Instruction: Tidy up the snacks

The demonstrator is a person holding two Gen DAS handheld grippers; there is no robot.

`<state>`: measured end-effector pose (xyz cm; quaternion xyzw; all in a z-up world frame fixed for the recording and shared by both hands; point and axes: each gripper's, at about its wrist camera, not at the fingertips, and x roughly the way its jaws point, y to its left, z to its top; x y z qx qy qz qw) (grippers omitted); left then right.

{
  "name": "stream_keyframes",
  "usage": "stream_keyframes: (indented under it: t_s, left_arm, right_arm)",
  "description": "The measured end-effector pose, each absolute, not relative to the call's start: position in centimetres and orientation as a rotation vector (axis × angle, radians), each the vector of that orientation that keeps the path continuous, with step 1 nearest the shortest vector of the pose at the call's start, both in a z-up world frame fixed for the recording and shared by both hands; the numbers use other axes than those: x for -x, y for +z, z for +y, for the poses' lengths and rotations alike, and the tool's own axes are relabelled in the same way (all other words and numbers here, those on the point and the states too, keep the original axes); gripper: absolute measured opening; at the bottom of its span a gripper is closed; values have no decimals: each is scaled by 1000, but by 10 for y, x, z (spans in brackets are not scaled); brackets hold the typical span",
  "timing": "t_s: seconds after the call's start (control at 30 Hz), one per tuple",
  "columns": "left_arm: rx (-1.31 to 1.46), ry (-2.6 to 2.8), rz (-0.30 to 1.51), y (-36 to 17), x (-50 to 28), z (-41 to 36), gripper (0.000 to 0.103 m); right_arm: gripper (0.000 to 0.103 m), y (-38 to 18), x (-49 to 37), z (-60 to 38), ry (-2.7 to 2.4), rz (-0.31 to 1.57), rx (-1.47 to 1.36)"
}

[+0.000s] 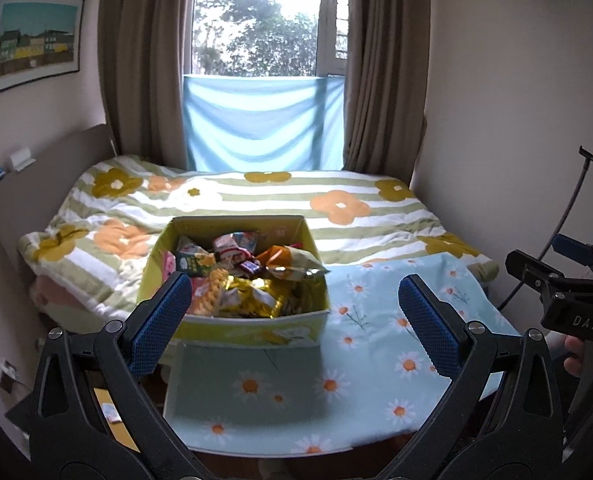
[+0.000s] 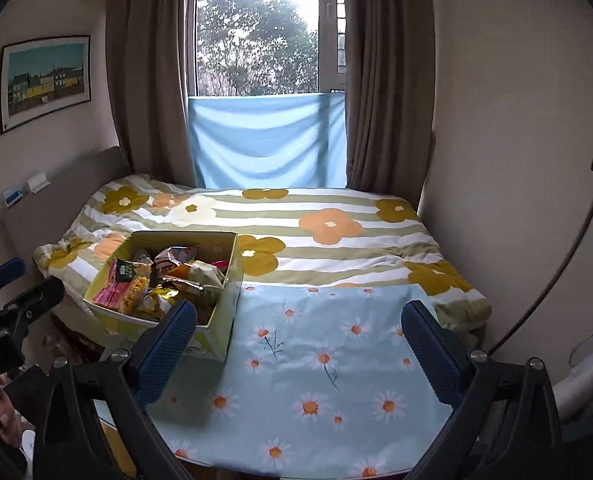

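Blue-padded fingers of the left gripper (image 1: 296, 320) are standing wide apart at the bottom of its own view, holding nothing and framing the near wall of the snack box (image 1: 236, 322). That yellow-green cardboard box is sitting open on the daisy-print cloth (image 1: 376, 344), at the cloth's left side, and is brimming with mixed snack packets (image 1: 248, 280): gold foil wrappers, a pink pack, a green pack and an orange bag among them. From the right wrist view, the right gripper (image 2: 300, 340) is likewise gaping wide and gripping nothing, with its left finger overlapping the box (image 2: 220, 320) and its right finger hanging over bare cloth (image 2: 336, 360). Beyond the cloth, a striped duvet with large flowers (image 1: 336, 208) is lying across the bed. Farther back, a pale blue sheet (image 1: 262, 124) is covering the lower window between brown curtains (image 1: 384, 64), and a framed picture (image 1: 32, 42) is hanging on the left wall.
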<state>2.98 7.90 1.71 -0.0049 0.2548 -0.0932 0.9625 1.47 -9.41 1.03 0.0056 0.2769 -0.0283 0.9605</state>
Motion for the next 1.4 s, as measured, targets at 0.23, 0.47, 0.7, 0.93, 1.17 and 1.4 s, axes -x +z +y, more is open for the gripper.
stream_keyframes:
  t_s: [0.23,0.47,0.7,0.93,1.17,1.4]
  left_arm:
    - [9,-182,515,19,-12,78,103]
    - [16,-180,508,20,-5,81,103]
    - [13,-184,496,23,-3,81,103]
    - [13,-186,495,23,-4,80,103]
    - [13,-186,495,23,-4,79,103]
    - [12,-184,499,23,-4,80,103]
  right_arm:
    - [102,10,5,-98,-65,545,-19]
    - [102,12,15,-98,-69,529,-30]
    - [102,12,18,-98,-73,523,-32]
    - [102,13,17,-99,-73,522,-36]
    - [102,12,17,-100,-80,521,-42]
    - [102,12,17,-100,-88,523,-47]
